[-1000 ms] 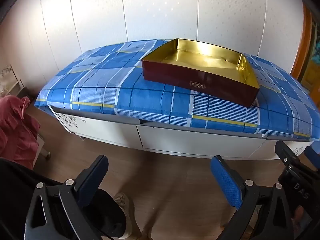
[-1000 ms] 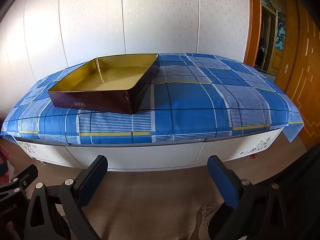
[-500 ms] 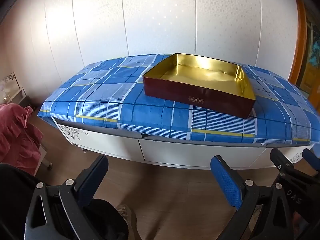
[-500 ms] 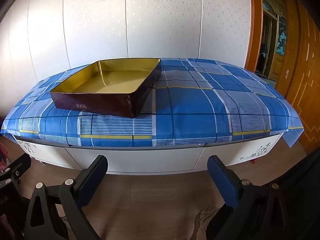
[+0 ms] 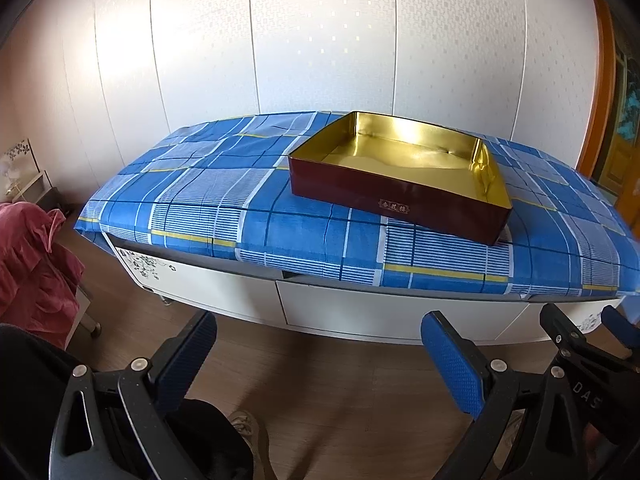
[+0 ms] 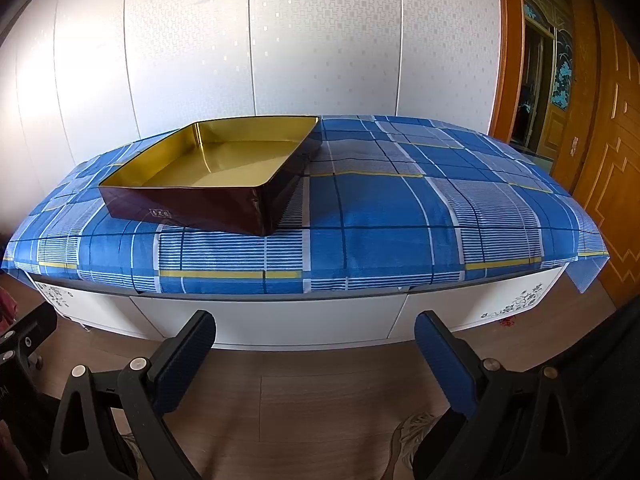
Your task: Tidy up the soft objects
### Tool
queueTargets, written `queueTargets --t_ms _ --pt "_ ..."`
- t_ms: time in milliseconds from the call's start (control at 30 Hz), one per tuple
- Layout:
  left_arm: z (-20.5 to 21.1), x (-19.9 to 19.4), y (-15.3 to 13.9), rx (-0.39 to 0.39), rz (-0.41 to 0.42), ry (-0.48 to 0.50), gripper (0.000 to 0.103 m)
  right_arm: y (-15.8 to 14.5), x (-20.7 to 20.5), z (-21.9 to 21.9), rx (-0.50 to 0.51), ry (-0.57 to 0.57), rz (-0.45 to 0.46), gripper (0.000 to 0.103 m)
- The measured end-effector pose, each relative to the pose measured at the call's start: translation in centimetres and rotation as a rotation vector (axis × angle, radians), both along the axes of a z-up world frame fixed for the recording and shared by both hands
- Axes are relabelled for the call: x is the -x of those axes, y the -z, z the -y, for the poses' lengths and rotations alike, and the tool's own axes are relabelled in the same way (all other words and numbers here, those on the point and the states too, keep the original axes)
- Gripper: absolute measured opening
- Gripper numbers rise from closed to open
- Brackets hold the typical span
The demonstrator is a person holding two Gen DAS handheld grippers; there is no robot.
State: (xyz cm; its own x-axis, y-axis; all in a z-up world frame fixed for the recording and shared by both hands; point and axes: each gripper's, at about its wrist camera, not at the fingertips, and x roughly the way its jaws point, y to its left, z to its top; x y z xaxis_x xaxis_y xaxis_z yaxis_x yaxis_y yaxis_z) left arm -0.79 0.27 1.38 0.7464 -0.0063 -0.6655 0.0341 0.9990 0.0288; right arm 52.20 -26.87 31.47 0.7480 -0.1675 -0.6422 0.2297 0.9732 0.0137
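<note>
The left tongs (image 5: 318,354) are held low with both blue-padded fingers (image 5: 452,362) spread wide apart and nothing between them, pointing forward and level. The right tongs (image 6: 316,354) sit in the same pose, fingers (image 6: 184,354) wide apart and empty, aimed straight ahead. In the left wrist view the right tongs' black frame and blue tips show at the lower right edge, just beside the left tongs. In the right wrist view part of the left tongs' black frame shows at the lower left edge
</note>
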Motion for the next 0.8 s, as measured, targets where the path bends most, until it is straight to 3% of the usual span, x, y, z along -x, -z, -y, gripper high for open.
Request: queueTargets --t_ms 500,800 --pt "0.01 -0.04 -0.37 0.016 -0.008 -0.004 0.103 -0.31 0.0 0.27 -0.015 -0.006 0.023 0.101" --pt "0.65 0.26 -0.32 -0.029 0.023 0.011 0.103 -0.37 0.08 0.17 -0.013 -0.016 0.032 0.101"
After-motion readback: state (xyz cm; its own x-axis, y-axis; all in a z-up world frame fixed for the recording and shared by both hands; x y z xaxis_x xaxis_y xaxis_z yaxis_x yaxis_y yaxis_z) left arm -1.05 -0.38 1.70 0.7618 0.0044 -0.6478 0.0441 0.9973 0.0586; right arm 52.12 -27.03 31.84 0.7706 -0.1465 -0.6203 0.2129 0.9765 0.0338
